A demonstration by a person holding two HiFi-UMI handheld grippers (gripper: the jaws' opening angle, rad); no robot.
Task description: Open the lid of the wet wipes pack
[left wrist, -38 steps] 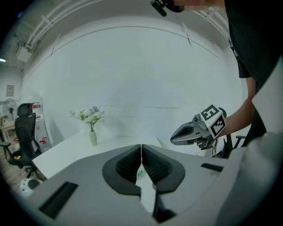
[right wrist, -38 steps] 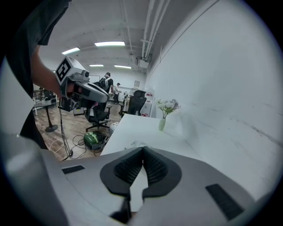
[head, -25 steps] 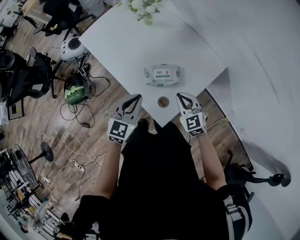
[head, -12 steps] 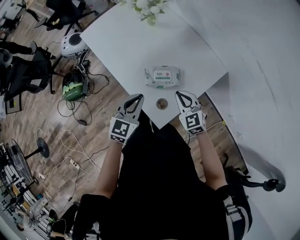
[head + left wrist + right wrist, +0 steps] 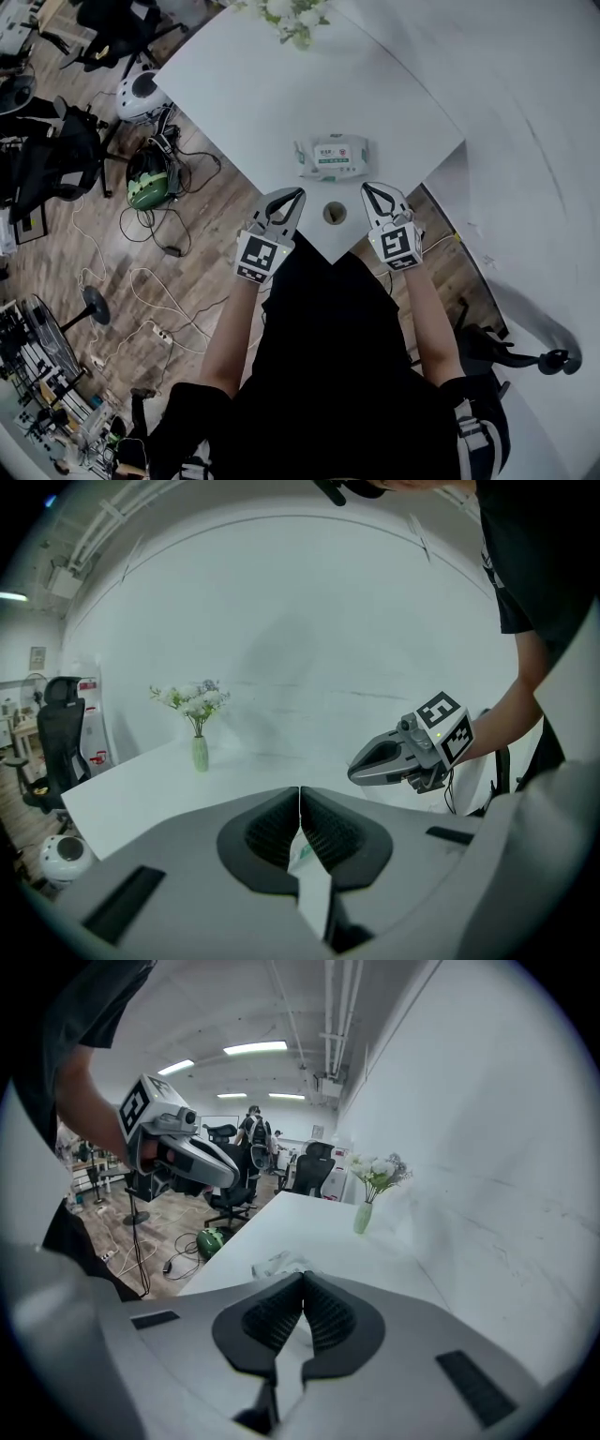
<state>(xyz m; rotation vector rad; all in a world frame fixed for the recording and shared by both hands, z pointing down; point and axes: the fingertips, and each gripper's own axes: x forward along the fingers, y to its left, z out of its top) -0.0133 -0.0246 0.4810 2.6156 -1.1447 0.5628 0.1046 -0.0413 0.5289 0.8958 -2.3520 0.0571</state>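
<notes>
White table (image 5: 244, 94) bears one wet wipes pack (image 5: 333, 156), seemingly shut; left hand-held gripper (image 5: 296, 194) and right hand-held gripper (image 5: 368, 189) are closed, empty.

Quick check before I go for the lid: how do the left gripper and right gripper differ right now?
The left gripper sits left of the round table hole; the right gripper sits right of it. The left gripper slants rightward toward the wet wipes pack; the right gripper slants leftward toward it. Shared: both have their jaws together on nothing, and both are short of the pack, touching neither it nor its lid.
</notes>
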